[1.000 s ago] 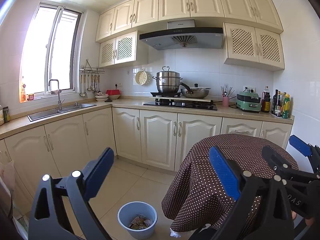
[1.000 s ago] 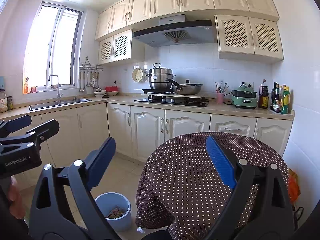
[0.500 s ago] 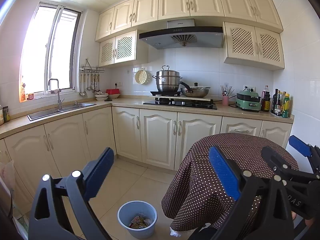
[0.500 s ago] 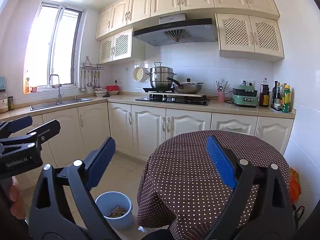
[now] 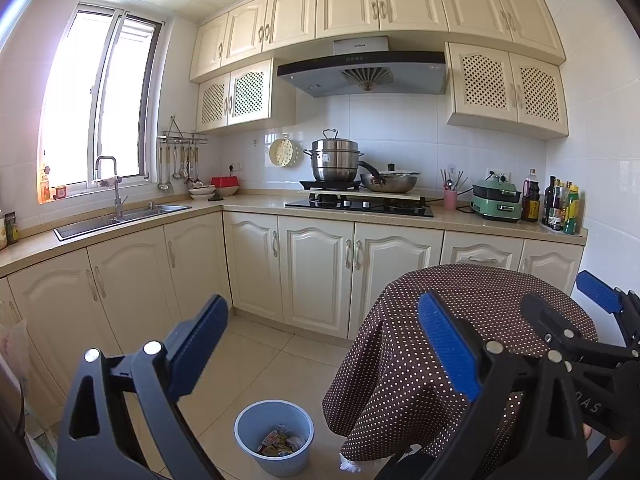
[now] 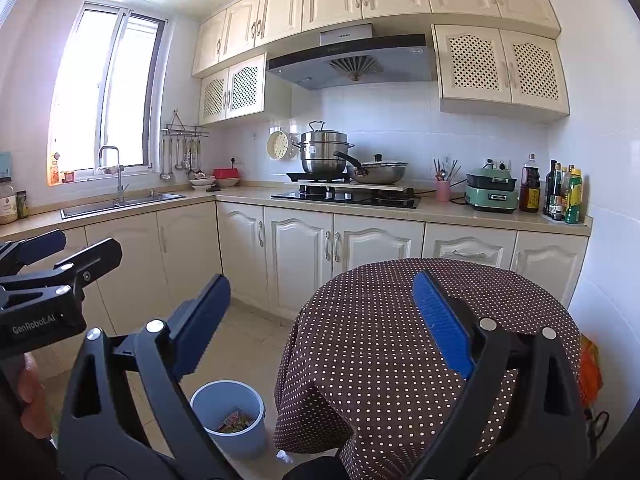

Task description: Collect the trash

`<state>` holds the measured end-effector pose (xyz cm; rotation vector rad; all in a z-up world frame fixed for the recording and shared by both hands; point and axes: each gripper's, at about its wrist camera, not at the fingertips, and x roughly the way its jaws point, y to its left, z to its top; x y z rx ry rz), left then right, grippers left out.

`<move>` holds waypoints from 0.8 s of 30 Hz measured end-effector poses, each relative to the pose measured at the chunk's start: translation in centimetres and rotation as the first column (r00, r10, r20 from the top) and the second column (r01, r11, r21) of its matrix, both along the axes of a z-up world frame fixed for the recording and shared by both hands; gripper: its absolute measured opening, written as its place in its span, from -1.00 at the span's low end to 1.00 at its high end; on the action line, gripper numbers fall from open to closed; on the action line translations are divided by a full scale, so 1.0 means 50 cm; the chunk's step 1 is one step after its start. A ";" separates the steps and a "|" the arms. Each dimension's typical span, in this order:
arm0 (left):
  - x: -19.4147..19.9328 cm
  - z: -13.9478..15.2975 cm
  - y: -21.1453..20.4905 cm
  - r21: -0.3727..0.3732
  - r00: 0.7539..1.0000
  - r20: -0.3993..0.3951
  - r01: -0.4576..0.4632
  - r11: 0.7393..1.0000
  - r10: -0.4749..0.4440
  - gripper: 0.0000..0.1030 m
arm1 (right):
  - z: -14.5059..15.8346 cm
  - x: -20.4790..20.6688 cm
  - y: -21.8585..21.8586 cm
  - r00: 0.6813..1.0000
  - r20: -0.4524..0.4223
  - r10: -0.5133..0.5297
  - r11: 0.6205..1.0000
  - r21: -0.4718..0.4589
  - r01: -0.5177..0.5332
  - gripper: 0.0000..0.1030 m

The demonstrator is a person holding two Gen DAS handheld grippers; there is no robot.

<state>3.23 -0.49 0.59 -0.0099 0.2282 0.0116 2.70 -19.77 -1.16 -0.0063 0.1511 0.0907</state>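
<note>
One bin [image 5: 273, 436], low and ahead, left of the table [image 5: 460, 344], already holding scraps.
Two grippers, left [image 5: 320, 344] and right [image 6: 320, 320], both wide and empty; left nearer the bin. One white scrap [image 5: 352, 467] on floor at table's foot.

"GenRobot.AI" printed on my left gripper [image 6: 60, 264] body; "DAS" fragment on my right gripper [image 5: 596, 300]. Hood lettering unreadable.

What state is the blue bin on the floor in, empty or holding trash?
Holding trash: the upright blue bin shows crumpled wrappers at its bottom, well below the rim, in both views.
</note>
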 end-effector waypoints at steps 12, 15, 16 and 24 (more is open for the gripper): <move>0.004 -0.004 0.006 0.000 1.000 -0.003 0.004 1.000 -0.004 0.83 | 0.000 0.001 0.002 1.000 -0.002 -0.001 1.000 0.001 0.001 0.77; 0.005 -0.007 0.008 0.000 1.000 -0.004 0.007 1.000 -0.007 0.83 | -0.001 0.002 0.001 1.000 -0.005 -0.001 1.000 0.001 0.001 0.77; 0.005 -0.007 0.008 0.000 1.000 -0.005 0.007 1.000 -0.007 0.83 | -0.002 0.002 0.000 1.000 -0.006 -0.001 1.000 0.001 0.001 0.77; 0.003 -0.012 0.008 0.001 1.000 -0.004 0.009 1.000 -0.009 0.83 | -0.008 0.002 -0.001 1.000 -0.011 0.001 1.000 -0.001 -0.001 0.77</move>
